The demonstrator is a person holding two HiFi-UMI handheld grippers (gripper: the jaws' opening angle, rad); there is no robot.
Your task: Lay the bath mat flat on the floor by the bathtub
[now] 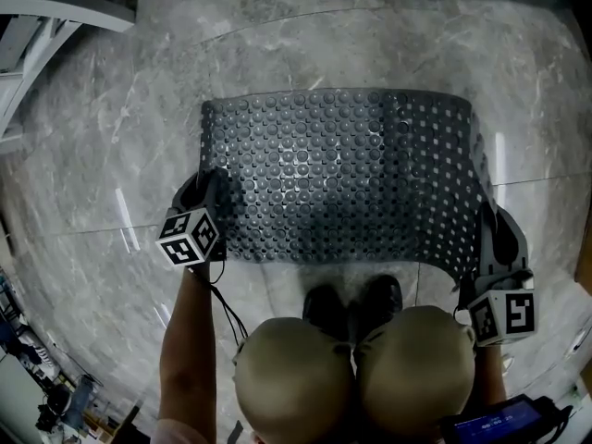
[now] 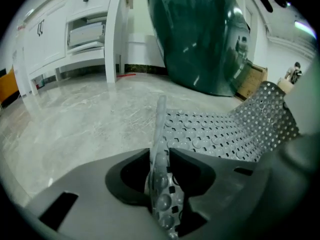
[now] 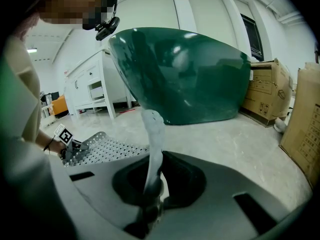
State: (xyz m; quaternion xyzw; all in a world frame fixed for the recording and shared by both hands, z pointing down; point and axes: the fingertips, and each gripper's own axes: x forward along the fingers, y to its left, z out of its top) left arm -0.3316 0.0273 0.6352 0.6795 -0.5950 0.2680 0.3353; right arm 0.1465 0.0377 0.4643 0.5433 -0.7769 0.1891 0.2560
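Here we are in the laying-down step: the bath mat point(image 1: 342, 174), a dark grey perforated sheet studded with suction cups, is spread out in front of us over the marble floor point(image 1: 111, 137), but its near edge is off the ground. The left gripper point(image 1: 207, 192) pinches the near left corner; its own view shows the jaws closed on the mat's rim, which stands up between them. The right gripper point(image 1: 490, 229) does the same at the near right corner, with a pale strip of the mat's edge clamped between its jaws. From the left gripper view, the middle of the mat seems to rest on the floor while the right end curves upward toward the other gripper.

The dark green bathtub point(image 3: 185, 74) stands beyond the mat's far edge, so we judge the placement to be about right, though how near the mat lies to the tub we cannot tell. Our shoes point(image 1: 351, 303) sit just behind the near edge.

What the next move calls for, we think, is lowering both corners together, keeping the sheet taut so that no ripple is trapped, then parting the jaws only once the edge touches the floor. The raised right side probably needs to come down further than the left.
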